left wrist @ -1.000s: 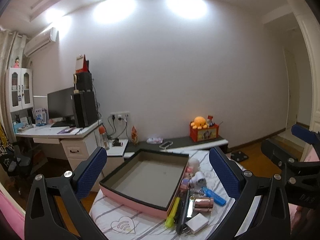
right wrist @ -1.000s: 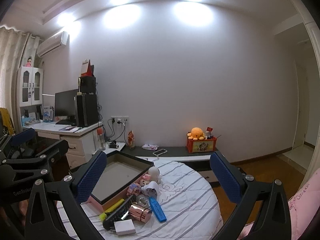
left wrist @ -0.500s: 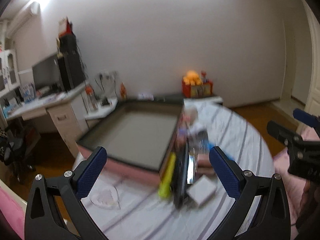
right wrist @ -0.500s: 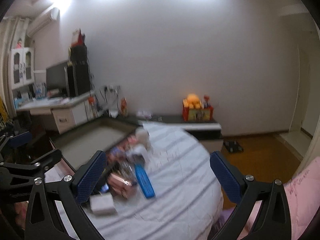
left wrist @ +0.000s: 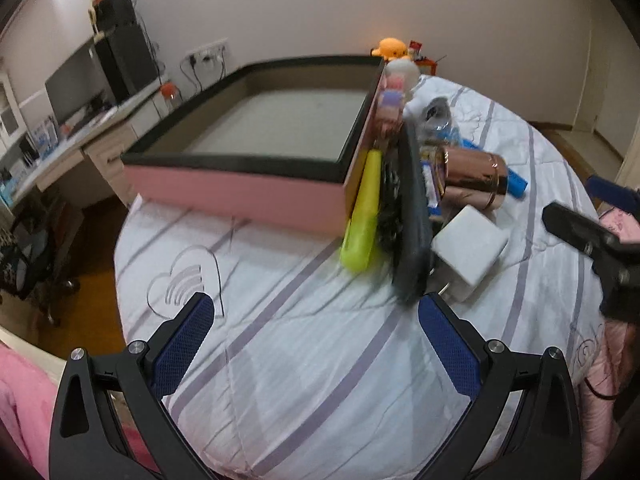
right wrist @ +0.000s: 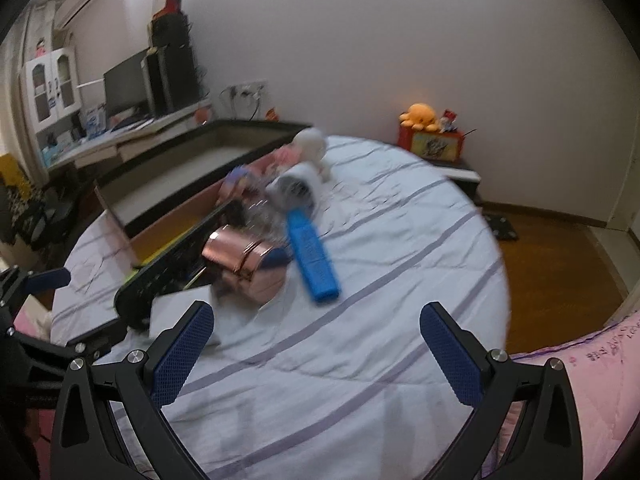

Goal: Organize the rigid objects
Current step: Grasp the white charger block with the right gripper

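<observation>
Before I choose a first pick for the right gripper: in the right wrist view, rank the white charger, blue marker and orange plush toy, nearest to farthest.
1. White charger, beside the right gripper's left finger.
2. Blue marker, ahead, mid-table.
3. Orange plush toy, by the far wall.

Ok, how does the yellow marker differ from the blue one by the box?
The yellow marker leans propped against the pink box wall; the blue marker lies flat on the bedspread, apart from the box. The yellow one sits wedged between the box and a black remote; the blue one lies on the far side of the copper cup. Both are chunky, elongated plastic pieces outside the box.
</observation>
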`<state>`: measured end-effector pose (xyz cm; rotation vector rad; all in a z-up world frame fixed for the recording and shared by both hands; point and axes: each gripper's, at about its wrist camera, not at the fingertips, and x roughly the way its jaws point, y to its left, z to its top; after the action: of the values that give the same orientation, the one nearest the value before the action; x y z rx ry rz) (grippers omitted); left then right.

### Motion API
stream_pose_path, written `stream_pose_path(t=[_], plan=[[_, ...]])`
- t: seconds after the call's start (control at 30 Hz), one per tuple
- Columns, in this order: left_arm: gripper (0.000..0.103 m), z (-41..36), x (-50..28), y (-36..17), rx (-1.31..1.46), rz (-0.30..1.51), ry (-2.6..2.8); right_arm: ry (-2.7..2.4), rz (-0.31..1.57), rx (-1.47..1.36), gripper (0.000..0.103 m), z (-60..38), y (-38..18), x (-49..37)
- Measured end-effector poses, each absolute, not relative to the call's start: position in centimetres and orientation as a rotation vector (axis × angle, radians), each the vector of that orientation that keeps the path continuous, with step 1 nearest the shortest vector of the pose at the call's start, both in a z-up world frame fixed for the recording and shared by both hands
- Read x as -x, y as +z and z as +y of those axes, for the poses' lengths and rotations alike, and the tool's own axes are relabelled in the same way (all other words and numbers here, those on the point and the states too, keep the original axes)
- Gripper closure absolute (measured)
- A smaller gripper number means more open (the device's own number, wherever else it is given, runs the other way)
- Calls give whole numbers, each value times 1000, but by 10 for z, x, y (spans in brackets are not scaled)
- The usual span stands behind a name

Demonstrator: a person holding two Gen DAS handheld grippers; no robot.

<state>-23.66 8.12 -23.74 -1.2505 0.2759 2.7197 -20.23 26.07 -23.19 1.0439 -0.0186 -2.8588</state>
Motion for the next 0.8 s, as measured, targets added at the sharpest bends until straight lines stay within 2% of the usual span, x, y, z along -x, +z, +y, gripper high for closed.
stream_pose_path(t=[0.43, 0.47, 0.53, 0.6, 0.67, 0.8], plan=[[0, 66, 224, -250, 1285, 240, 2654, -2639, 72, -1119, 1, 205, -259, 220], [0, 68, 223, -249, 1280, 247, 2656, -2624, 74, -1126, 6, 203, -260, 223], [0, 70, 222, -248, 1268, 264, 2661, -2592, 59, -1140, 10, 202, -264, 224], [0, 72, 223, -248, 1270, 240, 2645, -2551, 27, -1127, 24, 204, -265, 224], [0, 73, 224, -247, 1270, 219, 2638, -2505, -6, -1117, 46, 208, -264, 223], [0, 90, 226, -247, 1254, 242, 2602, -2487, -18, -1118, 48, 221, -260, 214]])
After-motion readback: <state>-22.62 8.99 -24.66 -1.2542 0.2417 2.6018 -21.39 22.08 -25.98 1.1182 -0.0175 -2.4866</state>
